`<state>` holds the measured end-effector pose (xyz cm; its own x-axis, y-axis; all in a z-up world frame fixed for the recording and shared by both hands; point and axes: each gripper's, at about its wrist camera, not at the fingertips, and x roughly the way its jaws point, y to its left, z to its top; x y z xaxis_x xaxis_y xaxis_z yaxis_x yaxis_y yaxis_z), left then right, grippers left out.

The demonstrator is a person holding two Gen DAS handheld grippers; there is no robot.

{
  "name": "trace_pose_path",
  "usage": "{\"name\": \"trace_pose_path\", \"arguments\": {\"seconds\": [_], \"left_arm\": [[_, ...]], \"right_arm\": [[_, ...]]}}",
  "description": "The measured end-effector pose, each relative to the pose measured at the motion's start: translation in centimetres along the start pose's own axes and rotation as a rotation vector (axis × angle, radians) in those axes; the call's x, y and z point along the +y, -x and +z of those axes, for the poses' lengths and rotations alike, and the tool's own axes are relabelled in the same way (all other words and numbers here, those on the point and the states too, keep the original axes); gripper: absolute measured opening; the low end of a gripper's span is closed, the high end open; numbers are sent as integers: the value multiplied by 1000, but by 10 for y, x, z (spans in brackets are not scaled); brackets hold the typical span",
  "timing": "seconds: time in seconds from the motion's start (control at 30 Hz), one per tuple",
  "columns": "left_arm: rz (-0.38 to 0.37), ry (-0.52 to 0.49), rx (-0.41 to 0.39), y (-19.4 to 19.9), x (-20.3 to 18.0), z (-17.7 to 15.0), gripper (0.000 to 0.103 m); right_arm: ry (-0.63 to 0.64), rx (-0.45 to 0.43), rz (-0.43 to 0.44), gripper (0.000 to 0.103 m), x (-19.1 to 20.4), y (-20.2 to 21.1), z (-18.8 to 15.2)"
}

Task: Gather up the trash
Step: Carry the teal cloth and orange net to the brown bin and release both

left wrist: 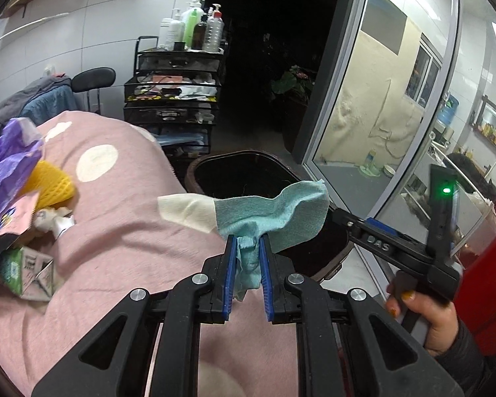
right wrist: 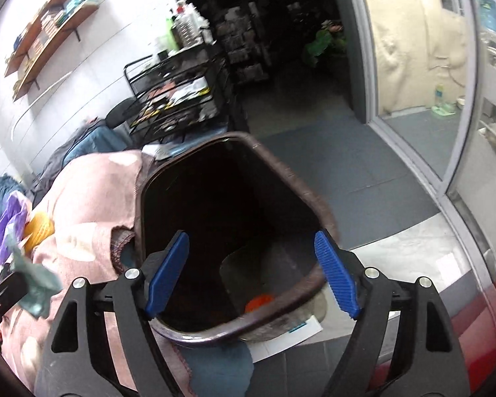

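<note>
Teal cloth with a cream end, pinched between blue ribbed pads on a black left gripper. Pink blanket with cream dots. Purple bag, yellow foam net, green-and-white carton. Brown-rimmed bin, dark inside, orange scrap at bottom. Grey floor.

Pink blanket with white dots covering bed. Lying on it at 9 o'clock: purple plastic bag, yellow foam net, green-white carton, crumpled white paper. Bin standing on grey floor.
</note>
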<state>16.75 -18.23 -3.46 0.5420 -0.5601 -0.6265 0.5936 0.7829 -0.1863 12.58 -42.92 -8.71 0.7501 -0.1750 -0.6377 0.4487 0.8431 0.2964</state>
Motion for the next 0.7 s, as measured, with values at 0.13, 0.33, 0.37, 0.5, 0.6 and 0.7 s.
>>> {"name": "trace_pose_path", "arguments": {"seconds": [0.13,0.33,0.37,0.5,0.6,0.7], "left_arm": [[-31,-9,47,-19,-10,7,14],[-34,-46,93,-42,-27,12,15],[-35,-49,100,-45,-29,13,14],[-32,-48,129,-58,-34,15,14],[-26,-52,145,-65,-37,16,15],[-12,-65,157,-69,-40,15,22]], "right_arm": [[-24,-39,-23,85,-11,13,3],[-40,-76,-61,85,-24,24,10],[-41,-79,-64,85,-26,25,11],[-46,-84,-76,85,-32,25,15],[-51,-85,-84,85,-35,24,15],[-56,-82,-92,85,-38,23,16]]}}
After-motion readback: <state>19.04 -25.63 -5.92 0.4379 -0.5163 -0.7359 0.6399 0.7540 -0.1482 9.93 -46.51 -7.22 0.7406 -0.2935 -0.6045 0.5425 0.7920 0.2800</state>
